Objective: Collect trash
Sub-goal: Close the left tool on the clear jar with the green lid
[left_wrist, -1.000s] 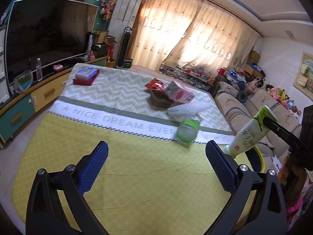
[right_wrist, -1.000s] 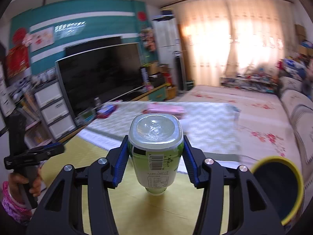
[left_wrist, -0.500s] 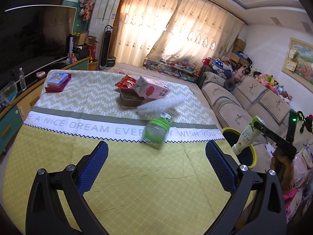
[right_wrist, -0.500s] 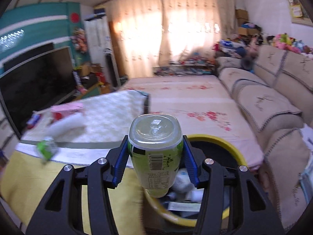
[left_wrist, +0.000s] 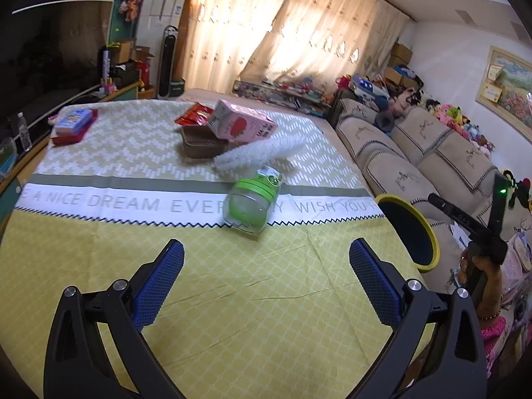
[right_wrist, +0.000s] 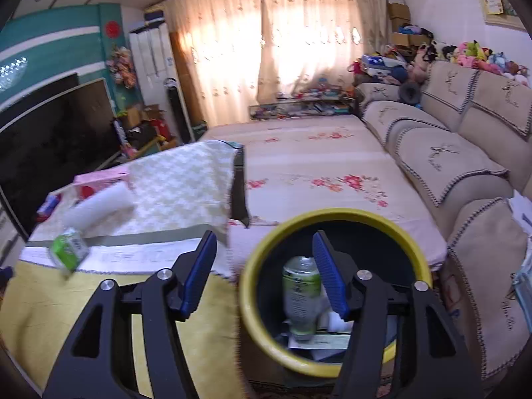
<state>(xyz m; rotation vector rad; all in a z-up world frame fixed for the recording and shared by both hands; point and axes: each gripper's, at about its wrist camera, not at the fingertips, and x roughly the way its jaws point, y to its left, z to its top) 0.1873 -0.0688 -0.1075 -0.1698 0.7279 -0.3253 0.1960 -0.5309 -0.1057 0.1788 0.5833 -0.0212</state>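
My right gripper point(right_wrist: 264, 271) is open and empty above the yellow-rimmed trash bin point(right_wrist: 252, 306). The green-labelled bottle point(right_wrist: 301, 294) lies inside the bin among other rubbish. My left gripper point(left_wrist: 266, 286) is open and empty over the yellow tablecloth point(left_wrist: 232, 316). Ahead of it a clear jar with a green lid point(left_wrist: 252, 199) lies on its side. Behind it are a white foam sleeve point(left_wrist: 259, 153), a pink carton point(left_wrist: 239, 124), a brown tray point(left_wrist: 199, 143) and a red wrapper point(left_wrist: 194, 114). The bin point(left_wrist: 407, 232) stands past the table's right edge.
A beige sofa point(right_wrist: 465, 153) runs along the right, with plush toys on its back. A TV point(right_wrist: 50, 133) and cabinet stand to the left. A red and blue box point(left_wrist: 73, 126) lies at the table's far left. The floor mat point(right_wrist: 316, 173) lies between table and sofa.
My right gripper swung from over the table to above the bin, opened, and the green-labelled bottle dropped into the bin. My left gripper stayed open and turned slightly right.
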